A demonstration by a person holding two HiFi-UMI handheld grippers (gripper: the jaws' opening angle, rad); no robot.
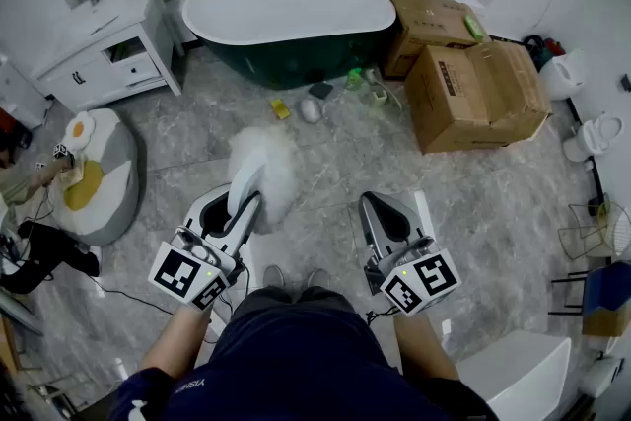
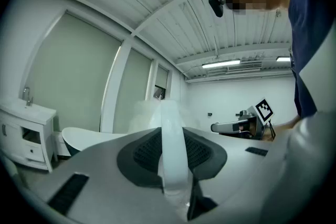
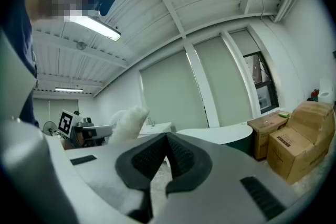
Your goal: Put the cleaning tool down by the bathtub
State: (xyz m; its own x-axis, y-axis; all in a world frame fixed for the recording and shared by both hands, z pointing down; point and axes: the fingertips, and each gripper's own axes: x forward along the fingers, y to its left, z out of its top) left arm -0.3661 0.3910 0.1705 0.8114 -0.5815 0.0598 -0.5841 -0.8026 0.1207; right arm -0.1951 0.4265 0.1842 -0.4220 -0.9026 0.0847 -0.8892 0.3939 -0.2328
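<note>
- Duster (image 1: 266, 163): fluffy white head points forward, and its pale handle is clamped between the jaws of the left gripper (image 1: 244, 204). It is held level above the floor, well short of the bathtub (image 1: 296, 10).
- The grip sits at the handle's near end, likely so the head leads and can be laid down first.
- Right gripper (image 1: 383, 212): jaws together, nothing between them, apart from the duster.
- Open marble floor lies ahead. A yellow sponge (image 1: 281, 108) and a green bottle (image 1: 354, 78) crowd the tub's foot. Cardboard boxes (image 1: 473, 94) bound the right, a vanity (image 1: 104, 44) the left.
- Judgement: the free spot is left of that clutter.
</note>
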